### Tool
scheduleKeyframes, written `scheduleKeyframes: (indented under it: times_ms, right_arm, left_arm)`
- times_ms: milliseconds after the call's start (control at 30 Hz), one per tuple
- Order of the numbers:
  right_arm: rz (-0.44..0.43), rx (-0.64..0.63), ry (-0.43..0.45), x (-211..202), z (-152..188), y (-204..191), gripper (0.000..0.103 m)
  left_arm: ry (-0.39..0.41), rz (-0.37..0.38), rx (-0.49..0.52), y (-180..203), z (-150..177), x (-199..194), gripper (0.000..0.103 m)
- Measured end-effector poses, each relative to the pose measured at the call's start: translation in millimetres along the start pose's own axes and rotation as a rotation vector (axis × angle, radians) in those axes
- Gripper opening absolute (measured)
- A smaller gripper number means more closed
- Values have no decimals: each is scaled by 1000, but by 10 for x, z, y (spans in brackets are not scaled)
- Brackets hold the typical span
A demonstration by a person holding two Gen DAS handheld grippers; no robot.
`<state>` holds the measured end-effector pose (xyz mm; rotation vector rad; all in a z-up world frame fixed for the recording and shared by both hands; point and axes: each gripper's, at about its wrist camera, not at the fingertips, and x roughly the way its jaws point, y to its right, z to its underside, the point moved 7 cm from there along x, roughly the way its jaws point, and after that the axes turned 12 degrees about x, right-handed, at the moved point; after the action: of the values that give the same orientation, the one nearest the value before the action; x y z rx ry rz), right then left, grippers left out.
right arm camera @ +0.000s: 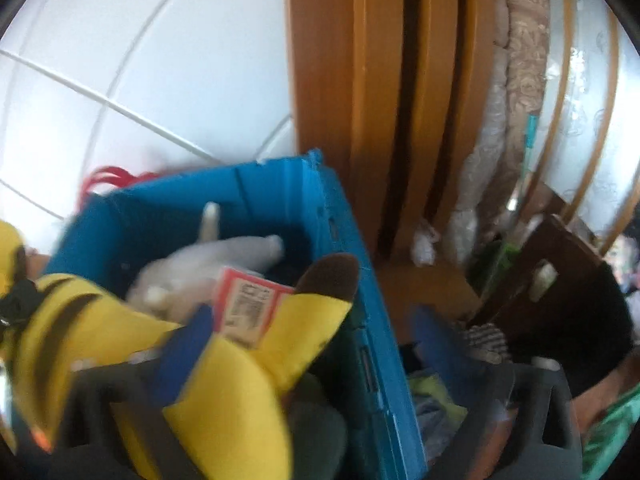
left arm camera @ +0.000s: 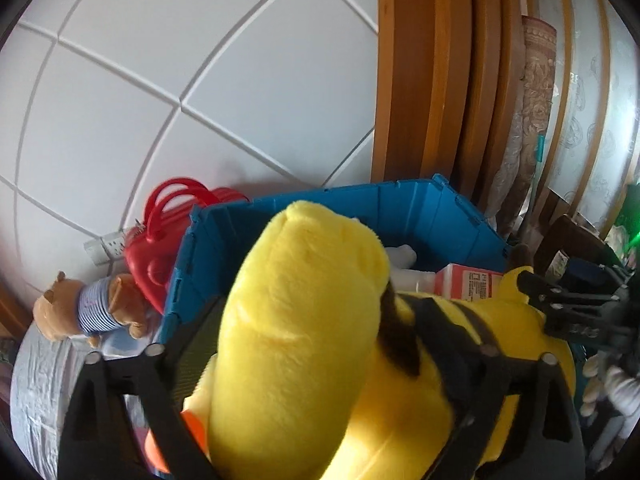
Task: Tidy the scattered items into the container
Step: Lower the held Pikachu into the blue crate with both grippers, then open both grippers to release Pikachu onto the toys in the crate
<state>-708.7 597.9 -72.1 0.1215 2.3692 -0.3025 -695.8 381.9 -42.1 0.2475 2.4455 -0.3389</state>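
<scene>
A big yellow plush with dark stripes (left arm camera: 304, 320) fills my left wrist view. My left gripper (left arm camera: 320, 352) is shut on it, one finger on each side, holding it at the near rim of the blue crate (left arm camera: 404, 208). The crate holds a white bottle (right arm camera: 224, 256) and a red and white carton (right arm camera: 248, 300). In the right wrist view the plush's yellow tail with a brown tip (right arm camera: 320, 292) hangs over the blue crate's rim (right arm camera: 332, 216). My right gripper (right arm camera: 312, 340) is open, its blue fingers either side of the tail and crate wall. It also shows in the left wrist view (left arm camera: 560, 300).
A small brown plush in a striped shirt (left arm camera: 88, 308) and a red plastic basket (left arm camera: 168, 232) lie left of the crate on a pale cloth. A white tiled wall is behind. Wooden frames (right arm camera: 380, 120) and a dark wooden chair (right arm camera: 560, 280) stand to the right.
</scene>
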Motion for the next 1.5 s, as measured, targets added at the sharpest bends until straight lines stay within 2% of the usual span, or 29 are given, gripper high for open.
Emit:
scheduleKeyframes:
  times_ms: [267,567,733,1033,1267,1500]
  right_arm:
    - [-81,-106,62,-580,119,-247,103]
    - [-127,-192,84,-1088,632,-343,103]
    - [-141,-204,101,-1314,958,-286,103]
    - [-164,-229,132,-1687,1435,-187,103]
    - [-175,-268,176,-1953,1735,-188,103]
    - [-181,-255,192,-2137,1994,-210,103]
  left_arm:
    - [26,-11,15,94,132,-486,99]
    - [29,-5,-19,194,585,-990,99]
    - [17,-7,-55,276,892,-1138,99]
    - [41,-76,-46,467,1357,-1582,99]
    - [55,-103,-52,549,1653,-1865,99]
    - [67,-107,-65,559,1885,-2080,99]
